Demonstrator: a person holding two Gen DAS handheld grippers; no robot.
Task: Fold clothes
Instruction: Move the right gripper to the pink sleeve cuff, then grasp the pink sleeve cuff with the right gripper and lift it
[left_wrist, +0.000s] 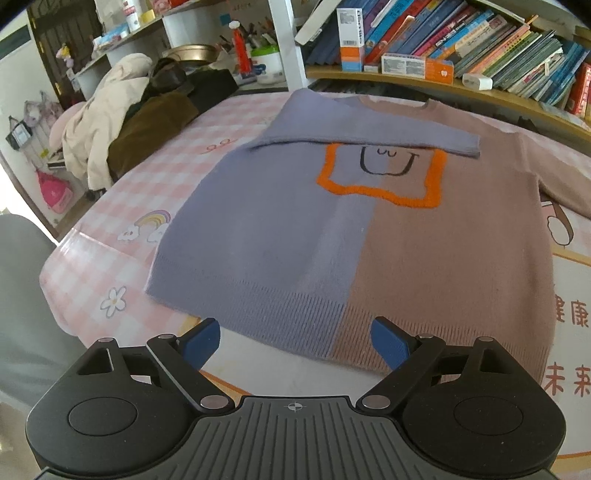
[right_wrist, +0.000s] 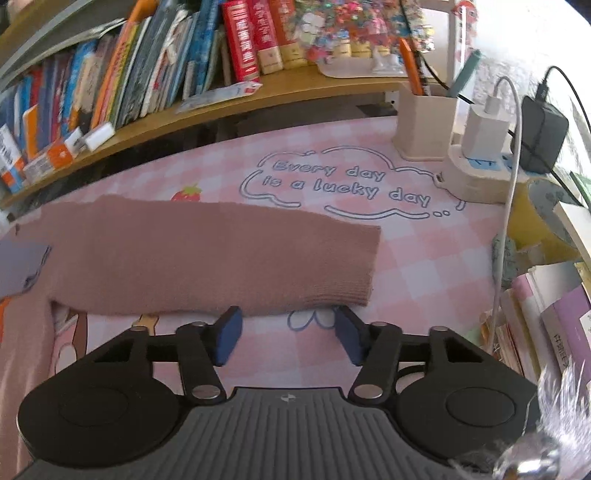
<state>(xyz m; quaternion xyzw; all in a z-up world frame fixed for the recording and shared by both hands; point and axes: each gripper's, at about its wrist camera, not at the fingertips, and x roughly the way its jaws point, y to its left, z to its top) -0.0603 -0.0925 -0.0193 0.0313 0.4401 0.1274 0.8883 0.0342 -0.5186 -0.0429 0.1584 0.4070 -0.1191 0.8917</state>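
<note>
1. Right wrist view: the pink sleeve lies flat on the mat, long axis crosswise, cuff to the right.
2. Right gripper, jaws half apart and empty, sits just below the sleeve's near edge.
3. Left gripper, wide apart, hovers at the sweater hem, farther from the sleeve.

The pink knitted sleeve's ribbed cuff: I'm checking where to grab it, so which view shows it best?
The right wrist view: the cuff lies flat, fully visible. The left wrist view shows only the sleeve's upper part; the cuff is cut off.
</note>
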